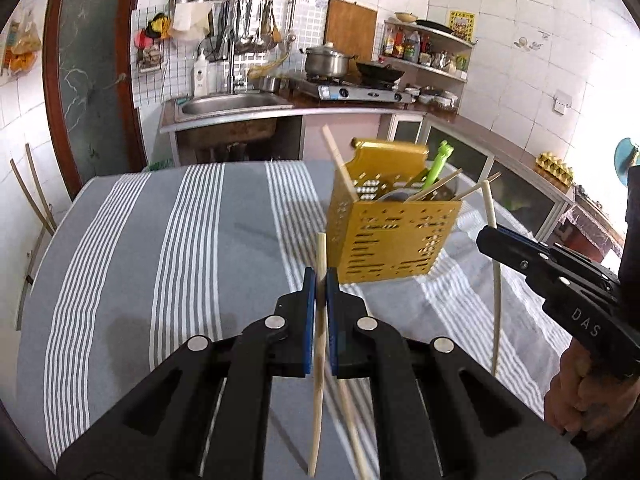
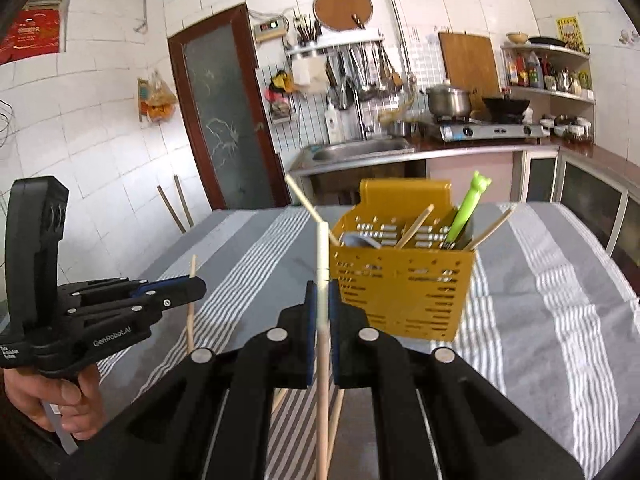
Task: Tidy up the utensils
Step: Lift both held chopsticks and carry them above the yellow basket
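Note:
A yellow perforated utensil caddy [image 1: 392, 240] [image 2: 404, 296] stands on the striped table and holds several chopsticks, a green-handled utensil [image 2: 464, 212] and a spoon. My left gripper [image 1: 320, 276] [image 2: 196, 284] is shut on a wooden chopstick [image 1: 320, 252] [image 2: 191, 304], held nearly upright above the cloth, just left of the caddy. My right gripper [image 2: 322, 288] [image 1: 486, 236] is shut on a paler chopstick [image 2: 322, 248] [image 1: 496, 300], also upright, near the caddy's front. Another chopstick [image 1: 352, 420] [image 2: 336, 420] lies on the cloth below the jaws.
The grey-and-white striped tablecloth [image 1: 160, 260] covers the table, whose left edge drops off by the tiled wall. A counter with a sink [image 1: 236, 104] and a stove [image 1: 352, 90] runs behind. A hand [image 2: 60, 400] holds the left gripper's handle.

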The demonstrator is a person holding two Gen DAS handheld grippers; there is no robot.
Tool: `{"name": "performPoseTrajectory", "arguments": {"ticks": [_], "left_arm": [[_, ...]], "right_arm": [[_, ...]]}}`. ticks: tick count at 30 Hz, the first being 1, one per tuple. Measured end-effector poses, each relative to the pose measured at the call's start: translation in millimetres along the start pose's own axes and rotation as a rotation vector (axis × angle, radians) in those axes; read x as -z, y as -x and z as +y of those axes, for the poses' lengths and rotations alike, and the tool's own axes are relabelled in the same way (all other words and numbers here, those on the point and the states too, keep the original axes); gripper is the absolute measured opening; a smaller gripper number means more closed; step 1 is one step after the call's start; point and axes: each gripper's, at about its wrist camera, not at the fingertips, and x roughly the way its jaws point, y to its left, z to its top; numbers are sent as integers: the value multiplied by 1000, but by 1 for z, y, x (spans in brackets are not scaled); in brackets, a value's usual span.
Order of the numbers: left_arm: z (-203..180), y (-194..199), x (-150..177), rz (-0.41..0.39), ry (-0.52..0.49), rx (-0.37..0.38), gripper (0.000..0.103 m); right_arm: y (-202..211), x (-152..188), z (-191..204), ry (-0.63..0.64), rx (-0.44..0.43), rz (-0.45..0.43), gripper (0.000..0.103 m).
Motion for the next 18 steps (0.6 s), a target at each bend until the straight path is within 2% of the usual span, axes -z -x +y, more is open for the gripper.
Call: {"name": "performPoseTrajectory", "arguments": {"ticks": [11,18], "left_arm": [[-55,30,-27,-88,-42,11,4],[-69,37,-51,-134,-59,9,4]], "right_arm": [[42,-23,-29,33,-8,-114,6],[59,-52,-42,47,16,-209,6]]}}
